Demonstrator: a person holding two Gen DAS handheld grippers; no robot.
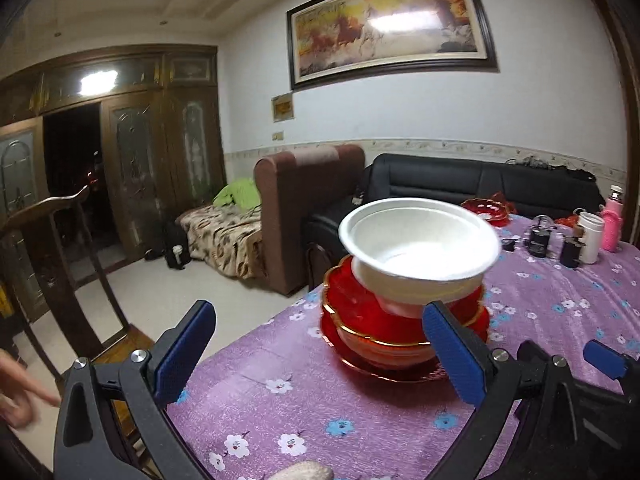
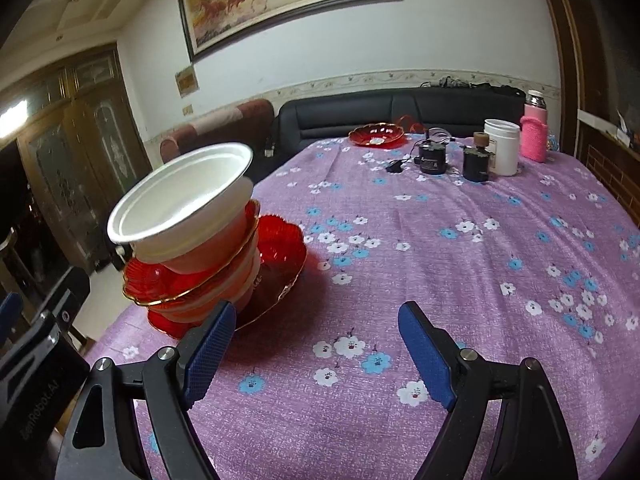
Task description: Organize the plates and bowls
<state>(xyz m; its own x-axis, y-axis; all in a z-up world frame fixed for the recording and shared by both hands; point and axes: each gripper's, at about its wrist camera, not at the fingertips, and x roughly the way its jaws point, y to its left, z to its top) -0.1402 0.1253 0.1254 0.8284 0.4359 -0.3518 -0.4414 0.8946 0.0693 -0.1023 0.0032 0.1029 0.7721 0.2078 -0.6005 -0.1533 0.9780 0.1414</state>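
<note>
On the left, the left gripper [image 1: 320,360] has its blue pads spread wide with nothing between them; only purple flowered tablecloth [image 1: 280,420] shows in the gap. Just ahead of it and toward its right pad sits the stack [image 1: 400,320]: a red plate [image 1: 360,360] at the bottom, red gold-rimmed bowls nested with pale ones above, and a white bowl [image 1: 420,240] on top, sitting tilted rather than level. The right pad overlaps the stack's near edge in this view, though I cannot tell whether it touches.

Further right, the right gripper [image 2: 316,352] is also spread wide and empty, over bare cloth. From it the stack lies ahead and off to the left, just beyond its left pad, so neither gripper brackets the pile. The left gripper looks the nearer of the two.

Far ahead of the right gripper, well apart from the pile, a lone red dish [image 2: 376,136] rests near the table's far edge beside small black devices [image 2: 432,158]. I judge this the remaining piece; it lies straight ahead of the right gripper, which seems the natural one to fetch it
</note>
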